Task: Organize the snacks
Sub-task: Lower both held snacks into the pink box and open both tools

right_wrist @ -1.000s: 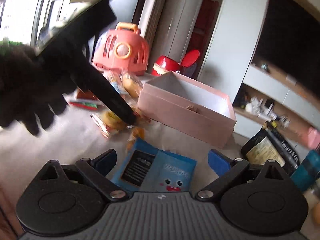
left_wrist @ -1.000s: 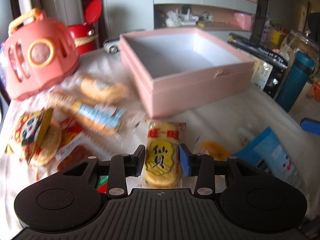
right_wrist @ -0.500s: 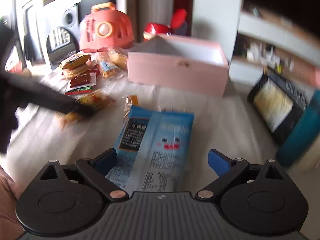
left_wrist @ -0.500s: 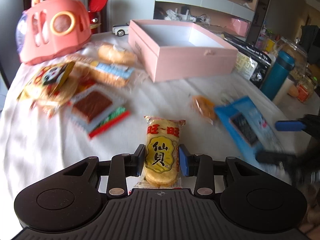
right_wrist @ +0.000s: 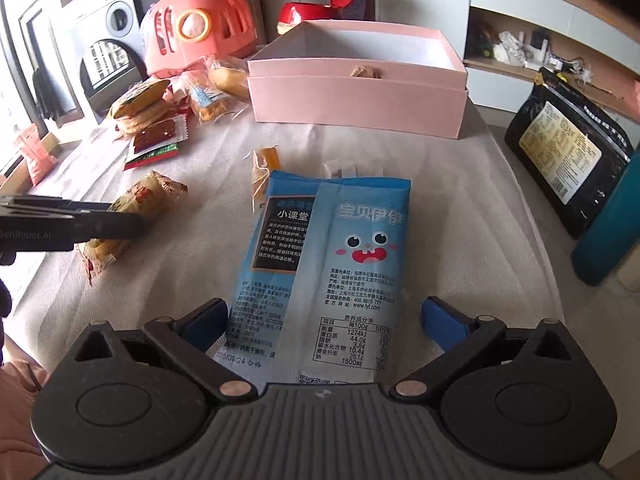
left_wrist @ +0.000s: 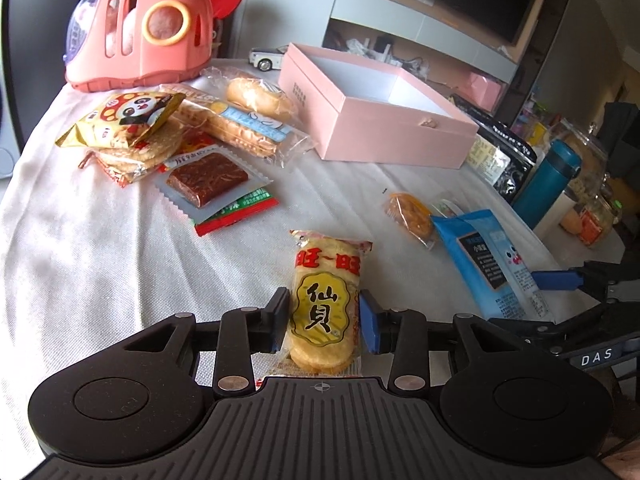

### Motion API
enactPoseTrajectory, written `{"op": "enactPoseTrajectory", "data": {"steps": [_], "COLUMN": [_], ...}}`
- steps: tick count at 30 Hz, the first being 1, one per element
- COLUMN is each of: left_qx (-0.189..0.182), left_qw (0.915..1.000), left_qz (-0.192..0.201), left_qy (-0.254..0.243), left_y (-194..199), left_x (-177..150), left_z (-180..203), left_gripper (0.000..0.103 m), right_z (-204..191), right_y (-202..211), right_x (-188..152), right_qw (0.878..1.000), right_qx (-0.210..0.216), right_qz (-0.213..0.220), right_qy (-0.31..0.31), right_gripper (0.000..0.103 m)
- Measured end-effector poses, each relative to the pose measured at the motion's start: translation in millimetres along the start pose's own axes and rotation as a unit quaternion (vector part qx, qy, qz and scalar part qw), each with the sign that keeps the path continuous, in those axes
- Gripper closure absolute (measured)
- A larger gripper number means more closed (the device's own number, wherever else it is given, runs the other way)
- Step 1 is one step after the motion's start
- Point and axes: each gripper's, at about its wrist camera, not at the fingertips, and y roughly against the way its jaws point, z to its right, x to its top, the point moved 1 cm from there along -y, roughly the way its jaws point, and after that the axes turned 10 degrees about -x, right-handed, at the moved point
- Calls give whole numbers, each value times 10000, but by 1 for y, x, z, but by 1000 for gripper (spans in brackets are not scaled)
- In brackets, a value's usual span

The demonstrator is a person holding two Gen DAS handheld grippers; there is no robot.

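1. The left gripper [left_wrist: 323, 316] has its jaws clenched on a yellow rice cracker packet [left_wrist: 325, 303]; both blue pads press the wrapper's sides, and the packet points away from the camera over the white cloth of the counter [left_wrist: 100, 264].
2. Those jaws have just widened a little, yet the packet sits pinched between them.
3. The right gripper [right_wrist: 322, 318] has its jaws released and spread wide; they have just been opening further.
4. A blue snack bag [right_wrist: 320, 256] lies flat on the counter between the right pads; the left pad is just beside the bag's edge, the right pad stands clear of it.
5. In the left wrist view the same blue bag sits at the right, with a blue pad of the right gripper at its near right edge.
6. The pink box [left_wrist: 376, 116] stands open at the far middle of the counter, its white inside bare as far as can be seen.
7. Left of the box lies a heap of snacks: a panda-print packet [left_wrist: 124, 120] on top of round crackers, a long biscuit pack with a blue label [left_wrist: 248, 128], a wrapped bun [left_wrist: 260, 98] and a clear pack with a brown slab [left_wrist: 208, 180].
8. A small orange wrapped biscuit [left_wrist: 410, 212] lies just beyond the blue bag's far end.
9. A coral toy carrier [left_wrist: 140, 28] stands at the far left, and a teal bottle [left_wrist: 548, 184] and a black pouch [right_wrist: 568, 152] at the right.
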Motion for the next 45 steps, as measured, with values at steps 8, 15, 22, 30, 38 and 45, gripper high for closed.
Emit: {"op": "enactPoseTrajectory", "data": {"steps": [8,15,22,30,38,45], "left_qx": [1,-51,-154,-417,-875,-421], "left_qw": [9999,9998,9993,9795,9919,9986], "left_qz": [-54,-75,204,1575,887,143], "left_qy": [-112,-152,-270,-1186,-241,-271], "left_y": [1,3,21,62,-68,-148], "left_x": [0,1,14,147,209,206], "left_z": [4,7,17,66,27,-6], "left_gripper": [62,62,63,62,62,62], "right_z": [-4,-7,2,39,60,58], "right_y": [6,-7,12,106,32,-87], "right_x": [13,20,24,137,243,272], "right_qw": [10000,9997,9995,9711,9822,9936], "right_qx": [47,-139,-195,-508,-269,41], "right_qz": [46,-162,227,2334,1782,838], "right_qy": [50,-142,-59,-30,-530,-758], "right_gripper": [3,6,21,20,17,15]}}
